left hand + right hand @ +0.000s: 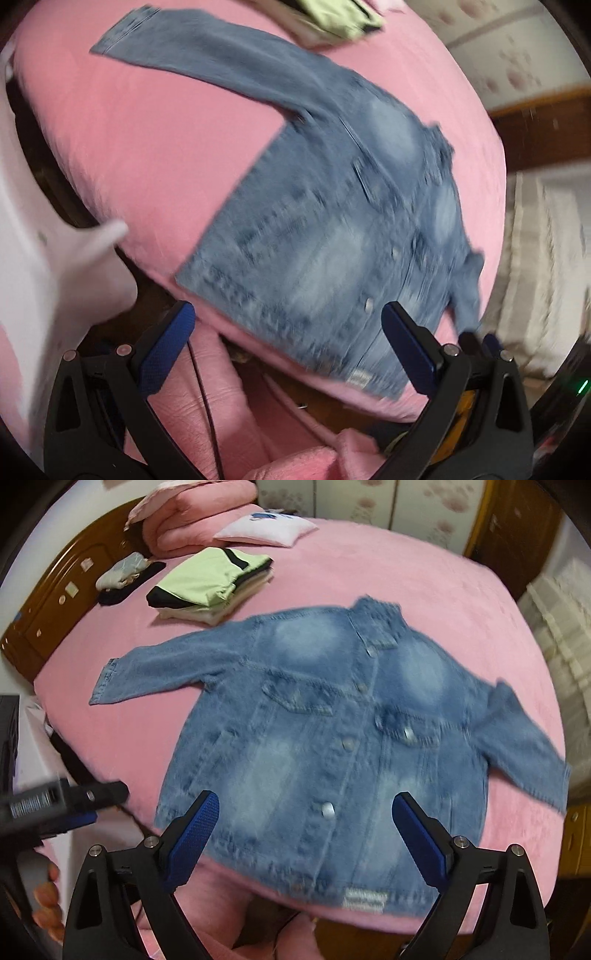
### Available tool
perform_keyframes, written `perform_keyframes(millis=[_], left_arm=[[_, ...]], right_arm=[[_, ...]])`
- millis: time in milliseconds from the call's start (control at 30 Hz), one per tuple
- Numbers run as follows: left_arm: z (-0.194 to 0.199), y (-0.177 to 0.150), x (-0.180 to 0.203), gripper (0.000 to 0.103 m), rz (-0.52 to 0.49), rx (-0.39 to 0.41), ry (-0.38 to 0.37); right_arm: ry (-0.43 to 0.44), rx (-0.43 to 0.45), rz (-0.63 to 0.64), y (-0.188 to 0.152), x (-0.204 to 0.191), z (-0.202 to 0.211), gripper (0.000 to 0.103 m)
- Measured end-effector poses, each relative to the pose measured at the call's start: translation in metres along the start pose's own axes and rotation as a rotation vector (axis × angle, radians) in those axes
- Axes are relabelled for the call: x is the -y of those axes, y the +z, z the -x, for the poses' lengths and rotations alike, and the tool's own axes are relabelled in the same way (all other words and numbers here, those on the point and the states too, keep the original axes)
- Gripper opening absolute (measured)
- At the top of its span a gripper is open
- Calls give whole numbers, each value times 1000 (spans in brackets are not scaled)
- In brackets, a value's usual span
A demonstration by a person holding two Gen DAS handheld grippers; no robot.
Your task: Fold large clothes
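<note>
Denim, washed pale in patches, covered the middle of the scene: a blue jacket (pixel 332 738) lay flat and front-up on a pink blanket (pixel 443 590) that covered the bed. In the right wrist view its collar pointed toward 12 o'clock and its hem toward 6 o'clock, with 1 sleeve stretched out toward 9 o'clock and the other bent down toward 4 o'clock. The button line ran down the centre, and a small white label sat at the hem.

The right gripper (pixel 306 834) hung above the hem with its 2 blue pads wide apart — nothing was between them, and they did not touch the cloth. The left gripper (pixel 288 347) also stood wide open and empty, over the lower edge of the jacket near the bed's edge; in the right wrist view it appeared blurred at 9 o'clock (pixel 66 801). In the left wrist view the jacket looked turned, with its long sleeve reaching toward 11 o'clock.

Beyond the jacket, toward 11 o'clock in the right wrist view, a stack of folded clothes (pixel 210 587) with a light green piece on top rested on the blanket. Further away lay a white cushion (pixel 266 530) and folded pink bedding (pixel 192 520) — both near the wooden headboard (pixel 66 590).
</note>
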State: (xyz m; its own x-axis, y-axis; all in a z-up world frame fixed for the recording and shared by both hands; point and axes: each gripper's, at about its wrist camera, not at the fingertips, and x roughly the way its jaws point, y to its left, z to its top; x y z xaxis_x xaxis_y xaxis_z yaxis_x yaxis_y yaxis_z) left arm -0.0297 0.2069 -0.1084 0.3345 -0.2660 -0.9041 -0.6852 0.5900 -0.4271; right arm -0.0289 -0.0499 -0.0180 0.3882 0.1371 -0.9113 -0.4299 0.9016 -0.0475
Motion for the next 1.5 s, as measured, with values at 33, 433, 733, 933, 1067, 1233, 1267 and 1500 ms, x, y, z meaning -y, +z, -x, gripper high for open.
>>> perform_keyframes(millis=[33, 433, 733, 933, 1067, 1233, 1267, 1500], left_arm=[[-1, 15, -7, 99, 27, 2, -9], [-16, 240, -179, 84, 522, 178, 15], [-67, 317, -284, 49, 720, 360, 70], [-84, 342, -295, 29, 668, 463, 90], [-75, 344, -273, 21, 532, 604, 33], [-46, 349, -214, 20, 323, 681, -8], [-39, 350, -200, 20, 267, 698, -19], [-5, 320, -40, 20, -219, 774, -91]], right_arm=[[-6, 6, 18, 8, -13, -6, 96], [-32, -47, 235, 96, -184, -101, 96], [58, -101, 202, 114, -247, -180, 96], [37, -146, 193, 96, -251, -214, 96], [21, -181, 181, 75, -241, -224, 96], [4, -186, 132, 60, -209, -227, 96], [2, -183, 110, 60, -200, -227, 96], [20, -98, -142, 71, -115, -212, 96]])
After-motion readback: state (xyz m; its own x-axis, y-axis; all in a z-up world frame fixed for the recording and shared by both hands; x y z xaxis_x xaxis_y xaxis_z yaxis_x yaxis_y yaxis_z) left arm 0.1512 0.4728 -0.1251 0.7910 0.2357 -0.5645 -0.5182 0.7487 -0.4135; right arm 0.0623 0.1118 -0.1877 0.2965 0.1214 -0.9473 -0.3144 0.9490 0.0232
